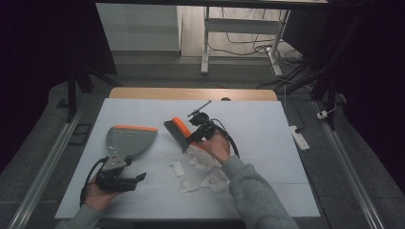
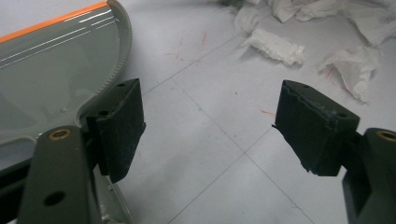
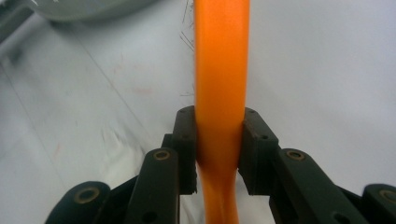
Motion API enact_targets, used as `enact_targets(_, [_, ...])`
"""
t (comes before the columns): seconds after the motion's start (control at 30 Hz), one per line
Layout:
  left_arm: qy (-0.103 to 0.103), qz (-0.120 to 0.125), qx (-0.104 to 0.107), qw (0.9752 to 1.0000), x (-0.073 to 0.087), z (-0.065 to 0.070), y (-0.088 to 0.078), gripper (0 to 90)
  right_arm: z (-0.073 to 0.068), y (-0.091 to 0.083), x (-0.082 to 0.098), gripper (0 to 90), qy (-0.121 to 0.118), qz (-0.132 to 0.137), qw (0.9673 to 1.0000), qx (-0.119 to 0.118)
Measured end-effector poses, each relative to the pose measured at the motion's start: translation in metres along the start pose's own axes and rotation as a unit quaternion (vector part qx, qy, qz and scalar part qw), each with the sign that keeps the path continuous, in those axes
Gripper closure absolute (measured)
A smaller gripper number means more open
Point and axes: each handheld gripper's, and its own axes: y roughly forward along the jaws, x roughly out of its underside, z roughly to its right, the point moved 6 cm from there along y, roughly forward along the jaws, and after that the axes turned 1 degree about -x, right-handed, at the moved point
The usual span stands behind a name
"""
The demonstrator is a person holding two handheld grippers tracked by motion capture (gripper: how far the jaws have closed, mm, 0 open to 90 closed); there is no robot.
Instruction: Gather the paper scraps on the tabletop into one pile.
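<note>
Sweeping next: my right hand-held gripper [image 3: 219, 140] clamps the brush [image 1: 179, 132]; left hand-held gripper [image 2: 210, 130] gapes beside the dustpan [image 1: 129, 140], probably ungripped, paper scraps [image 1: 203, 171] ahead.

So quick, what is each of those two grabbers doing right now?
Left gripper: open, holding nothing, beside the grey orange-edged plastic dustpan.
Right gripper: shut on the orange-handled hand brush.

The left hand-held gripper [image 1: 136, 179] is held low in the left hand [image 1: 98, 194], level, with its jaws spread wide and nothing between them. The right hand-held gripper [image 3: 219, 140] is held clamped tight, to the right of the left one, by a grey-sleeved arm.
</note>
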Motion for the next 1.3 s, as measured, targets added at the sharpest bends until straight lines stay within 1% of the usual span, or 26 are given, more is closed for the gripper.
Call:
enact_targets(0.07, [0.000, -0.001, 0.000, 1.0000, 0.000, 0.000, 0.000, 24.9, 0.002, -0.010, 0.006, 70.5, -0.005, -0.002, 0.9999, 0.010])
enact_targets(0.1, [0.000, -0.001, 0.000, 1.0000, 0.000, 0.000, 0.000, 24.9, 0.002, -0.016, 0.008, 70.5, -0.011, 0.002, 0.9998, 0.015])
enact_targets(0.13, [0.001, -0.001, 0.000, 1.0000, 0.000, 0.000, 0.000, 24.9, 0.001, -0.021, 0.008, 70.5, -0.012, 0.009, 0.9998, 0.014])
enact_targets(0.2, [0.001, -0.001, 0.001, 1.0000, -0.001, 0.001, 0.000, 24.9, -0.003, -0.034, 0.007, 70.5, -0.015, 0.029, 0.9994, 0.008])
enact_targets(0.27, [0.002, -0.001, 0.000, 1.0000, -0.001, 0.000, 0.000, 24.9, -0.009, -0.045, 0.006, 70.5, -0.027, 0.048, 0.9985, 0.002])
enact_targets(0.3, [0.001, -0.001, 0.000, 1.0000, -0.001, 0.000, 0.000, 24.9, -0.012, -0.050, 0.006, 70.5, -0.036, 0.051, 0.9980, 0.000])
enact_targets(0.4, [-0.002, 0.001, 0.000, 1.0000, 0.000, -0.001, -0.001, 24.9, -0.027, -0.055, 0.007, 70.5, -0.049, 0.055, 0.9972, -0.013])
enact_targets(0.47, [-0.002, 0.002, -0.001, 1.0000, 0.000, -0.001, -0.001, 24.9, -0.036, -0.052, 0.011, 70.5, -0.060, 0.045, 0.9970, -0.019])
enact_targets(0.57, [-0.002, 0.001, -0.003, 1.0000, 0.000, -0.002, -0.001, 24.9, -0.047, -0.045, 0.017, 70.5, -0.069, 0.029, 0.9968, -0.028])
enact_targets(0.6, [-0.002, 0.001, -0.003, 1.0000, 0.000, -0.002, -0.001, 24.9, -0.050, -0.043, 0.019, 70.5, -0.071, 0.027, 0.9966, -0.031])
enact_targets(0.67, [-0.002, 0.001, -0.004, 1.0000, 0.000, -0.002, -0.001, 24.9, -0.058, -0.040, 0.022, 70.5, -0.081, 0.028, 0.9956, -0.036])
enact_targets(0.7, [-0.003, 0.001, -0.004, 1.0000, 0.000, -0.003, -0.002, 24.9, -0.063, -0.039, 0.023, 70.5, -0.086, 0.024, 0.9952, -0.040])
enact_targets(0.73, [-0.004, 0.001, -0.005, 1.0000, 0.000, -0.003, -0.002, 24.9, -0.068, -0.036, 0.025, 70.4, -0.085, 0.021, 0.9950, -0.048])
enact_targets(0.8, [-0.006, 0.004, -0.006, 1.0000, 0.000, -0.003, -0.003, 24.9, -0.076, -0.029, 0.027, 70.5, -0.094, 0.009, 0.9939, -0.057])
enact_targets(0.87, [-0.006, 0.007, -0.007, 0.9999, 0.000, -0.003, -0.004, 24.9, -0.082, -0.021, 0.030, 70.5, -0.104, -0.003, 0.9929, -0.057])
enact_targets(0.97, [-0.006, 0.011, -0.008, 0.9999, -0.001, -0.004, -0.006, 25.0, -0.088, -0.008, 0.033, 70.5, -0.104, -0.015, 0.9922, -0.067])
enact_targets(1.03, [-0.006, 0.010, -0.008, 0.9999, -0.001, -0.004, -0.005, 25.0, -0.091, -0.001, 0.035, 70.4, -0.103, -0.019, 0.9913, -0.081])
enact_targets(1.07, [-0.006, 0.009, -0.008, 0.9999, -0.001, -0.004, -0.005, 25.0, -0.093, 0.002, 0.035, 70.4, -0.103, -0.021, 0.9908, -0.085])
enact_targets(1.1, [-0.006, 0.009, -0.007, 0.9999, -0.001, -0.004, -0.004, 25.0, -0.093, 0.004, 0.035, 70.5, -0.104, -0.024, 0.9907, -0.084])
enact_targets(1.17, [-0.006, 0.008, -0.007, 0.9999, -0.001, -0.004, -0.004, 25.0, -0.090, 0.007, 0.035, 70.5, -0.103, -0.029, 0.9915, -0.075])
enact_targets(1.23, [-0.006, 0.008, -0.006, 0.9999, 0.000, -0.004, -0.004, 25.0, -0.082, 0.006, 0.035, 70.5, -0.091, -0.033, 0.9933, -0.064])
enact_targets(1.3, [-0.006, 0.007, -0.006, 0.9999, 0.000, -0.004, -0.004, 25.0, -0.072, 0.004, 0.038, 70.5, -0.087, -0.035, 0.9945, -0.046])
